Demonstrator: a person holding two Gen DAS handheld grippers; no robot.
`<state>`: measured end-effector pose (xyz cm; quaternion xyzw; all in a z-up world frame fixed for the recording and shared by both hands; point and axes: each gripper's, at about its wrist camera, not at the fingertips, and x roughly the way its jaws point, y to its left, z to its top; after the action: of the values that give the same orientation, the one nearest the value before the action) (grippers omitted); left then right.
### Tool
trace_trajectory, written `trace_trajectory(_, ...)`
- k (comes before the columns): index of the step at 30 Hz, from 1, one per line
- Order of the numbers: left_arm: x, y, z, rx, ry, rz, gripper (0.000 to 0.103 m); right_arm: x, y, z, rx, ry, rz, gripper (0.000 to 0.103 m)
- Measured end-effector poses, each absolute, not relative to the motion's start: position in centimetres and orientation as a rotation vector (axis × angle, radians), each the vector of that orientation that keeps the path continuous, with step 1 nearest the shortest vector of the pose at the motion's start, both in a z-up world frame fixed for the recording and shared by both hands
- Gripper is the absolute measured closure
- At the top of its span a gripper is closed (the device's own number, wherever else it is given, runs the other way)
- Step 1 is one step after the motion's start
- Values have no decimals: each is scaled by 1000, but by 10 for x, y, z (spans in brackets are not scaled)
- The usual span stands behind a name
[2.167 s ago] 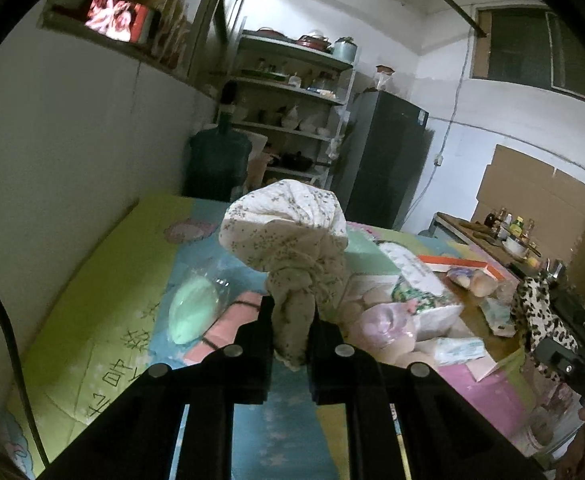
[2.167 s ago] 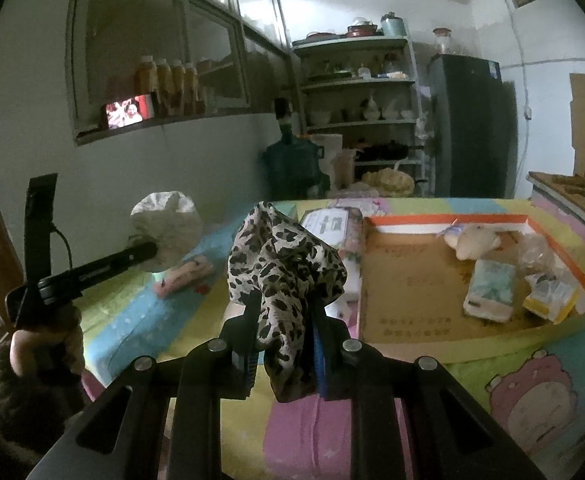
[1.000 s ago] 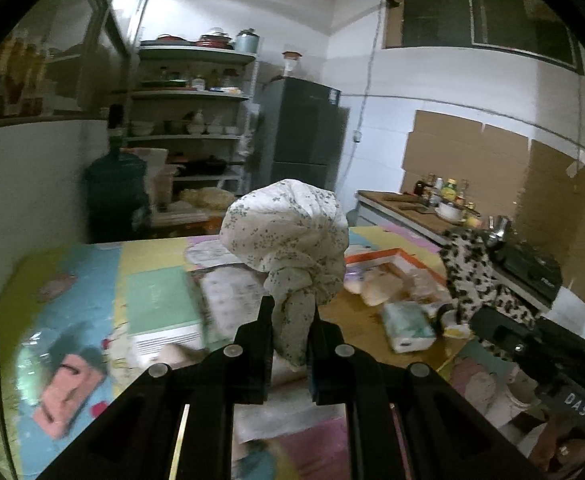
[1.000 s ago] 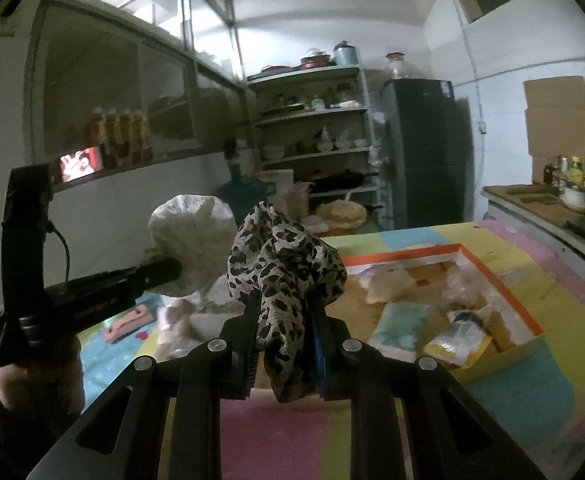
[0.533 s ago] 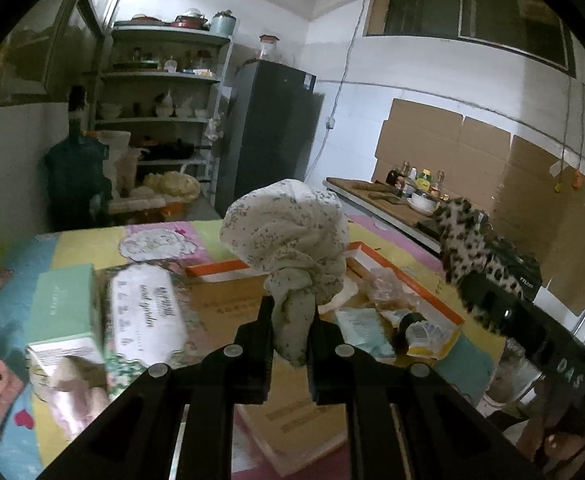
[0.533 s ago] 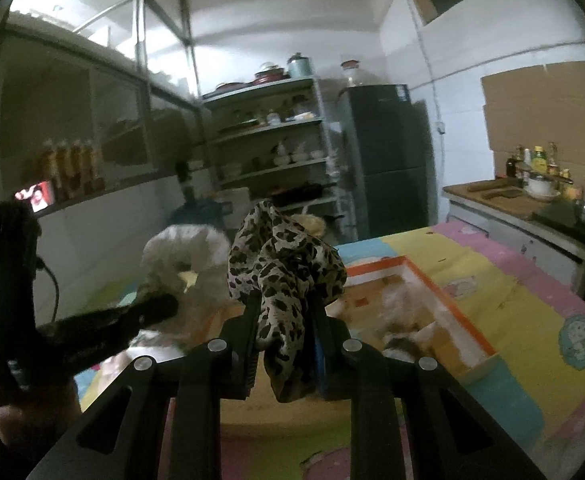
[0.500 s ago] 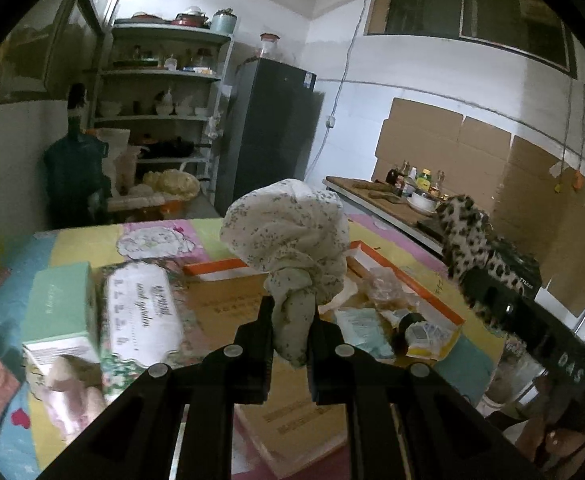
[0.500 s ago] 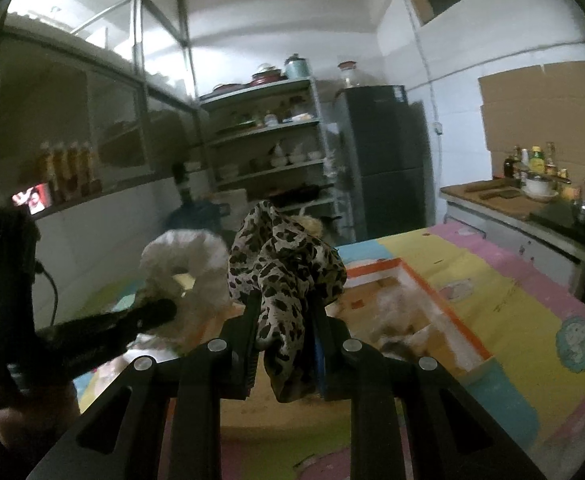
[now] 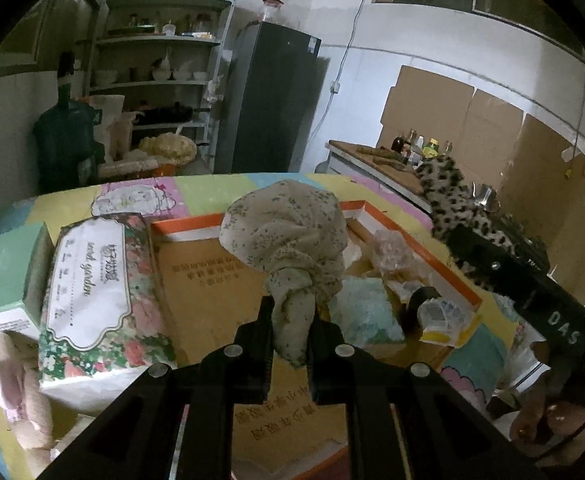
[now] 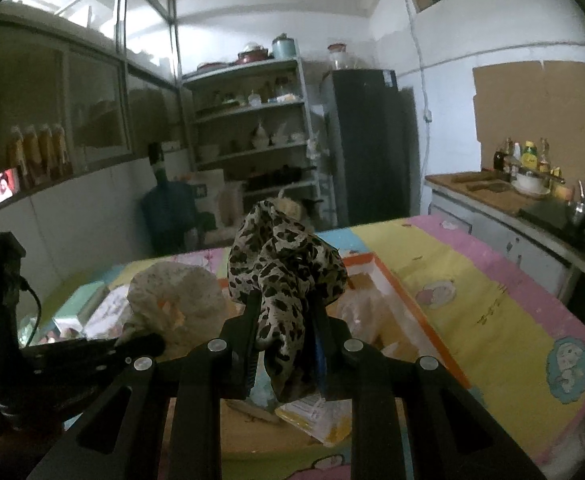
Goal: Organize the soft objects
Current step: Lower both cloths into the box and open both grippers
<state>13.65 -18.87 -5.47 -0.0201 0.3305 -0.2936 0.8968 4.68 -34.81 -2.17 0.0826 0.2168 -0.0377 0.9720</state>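
- Dim kitchen, metal shelves and dark fridge [image 9: 268, 96] at far wall, low surface under a pastel cartoon cloth [image 10: 492, 304] filling the near ground.
- Left gripper [image 9: 290, 320] pinching the tail of a pale floral fabric bundle [image 9: 288, 236], fingers pressed tight on the cloth, bundle standing up above the tips.
- Right gripper [image 10: 286, 340] clamped on a leopard-print fabric bundle [image 10: 284, 264], fingers held slightly apart by the thicker cloth.
- Changed since a moment ago: both views swung from the left part of the surface, past the green box [image 9: 8, 272] and floral tissue pack [image 9: 88, 280], toward the orange-rimmed cardboard box [image 9: 456, 280] on the right.
- Now floral bundle hanging over the box's bare cardboard floor, left of the small soft packets [image 9: 366, 312] already inside; leopard bundle just right of it, above the same box.
- Meaning for the task, as a judgement: carrying nearly done, both soft items lined up for lowering and release into the box; neither yet set down.
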Motion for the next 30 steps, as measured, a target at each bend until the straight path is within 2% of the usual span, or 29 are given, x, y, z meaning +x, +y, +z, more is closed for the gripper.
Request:
trace_trajectory(14, 147, -201, -76, -49, 788, -613, 88, 76, -348, -49, 161, 533, -73, 79)
trace_trajectory(15, 149, -201, -78, -54, 805, -606, 86, 78, -349, -51, 162, 539, -74, 79)
trace_trajectory(17, 152, -201, -80, -56, 830, -588, 76, 80, -350, -53, 163, 549, -75, 78)
trace_trajectory(19, 154, -199, -82, -68, 839, -574, 73, 82, -351, -56, 164, 560, -78, 76)
trace_trajectory(25, 152, -197, -79, -75, 813, -588, 54, 82, -352, -60, 181, 569, -73, 70)
trace_trajectory(26, 151, -195, -78, -75, 805, -584, 47, 82, -351, -59, 182, 569, -73, 67)
trace_trajectory(28, 146, -194, -75, -82, 788, -583, 42, 81, -352, -59, 186, 566, -73, 58)
trace_trajectory(30, 144, -191, -71, -87, 772, -578, 41, 80, -351, -59, 193, 562, -72, 50)
